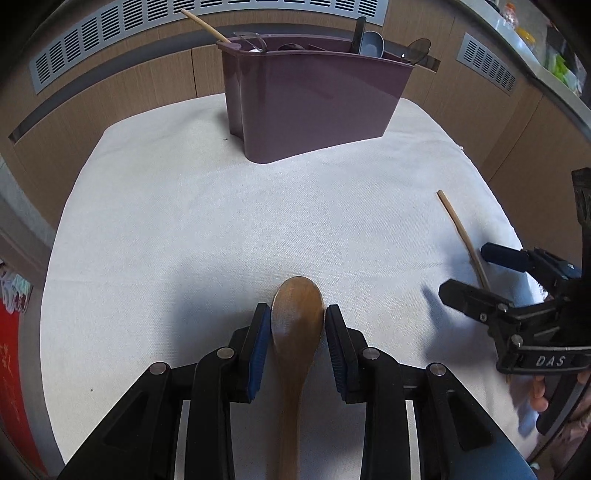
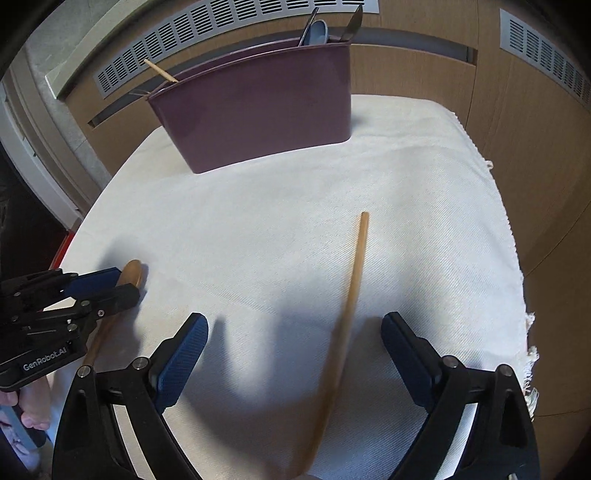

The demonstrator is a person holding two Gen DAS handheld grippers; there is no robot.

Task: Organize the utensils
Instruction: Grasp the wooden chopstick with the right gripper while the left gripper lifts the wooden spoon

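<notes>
Wooden spoon [image 1: 297, 332]: lies on the white cloth [image 1: 207, 229], near its front edge; long axis runs front to back in the left wrist view; bowl points toward the purple caddy [image 1: 314, 103], handle runs back under the gripper body.
Left gripper [image 1: 297, 325]: jaws narrowed to the width of the spoon's bowl; both blue pads [image 1: 260, 343] lie against the bowl's sides, one each side; the right wrist view shows the same clasp from the side [image 2: 110, 286].
Wooden stick [image 2: 351, 295]: a long thin utensil, chopstick-like, on the cloth to the right of the spoon and well apart from it; long axis runs front to back with a slight lean; far tip points toward the caddy, near end runs out of the bottom of the right wrist view.
Right gripper [image 2: 295, 332]: jaws spread wide; the stick passes between them, nearer the right-hand pad, touching neither; nothing held.
Caddy: upright at the far side of the cloth; utensils stand in its compartments, a thin wooden stick [image 1: 205, 25] leaning out at the left end, metal and grey spoons [image 1: 373, 44] at the right end.
Hand [image 1: 543, 391]: fingers visible at the right gripper's grip.
</notes>
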